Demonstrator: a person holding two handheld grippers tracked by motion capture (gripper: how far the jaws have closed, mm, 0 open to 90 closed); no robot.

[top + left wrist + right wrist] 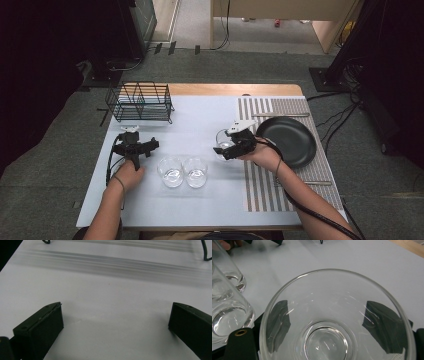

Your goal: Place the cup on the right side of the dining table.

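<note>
From above, the right gripper [231, 145] holds a clear glass [223, 142] near the middle of the pale table [200, 120], just left of the striped mat [260, 185] and the black plate [292, 142]; two more glasses [183, 172] stand side by side nearer the person, between the two hands. The right gripper view adds what the high view cannot: the black jaws press against opposite sides of the glass [332, 322], seen through its wall, so the claw is clamped on it. That view looks down into the open mouth to the round base, so the glass stands upright with its long axis vertical, mouth up; whether its base rests on the table or hangs just above is hard to tell. The near rim is cut off at the bottom edge, and the other two glasses [227, 302] are cropped at the left. The left gripper [134, 147] sits at the table's left, in front of the black wire rack [141, 102]. In its own view the left gripper [115, 322] has its jaws spread wide over bare table with nothing between them, and just the rack's wire feet [205, 252] and blurred shadow show at the top.
</note>
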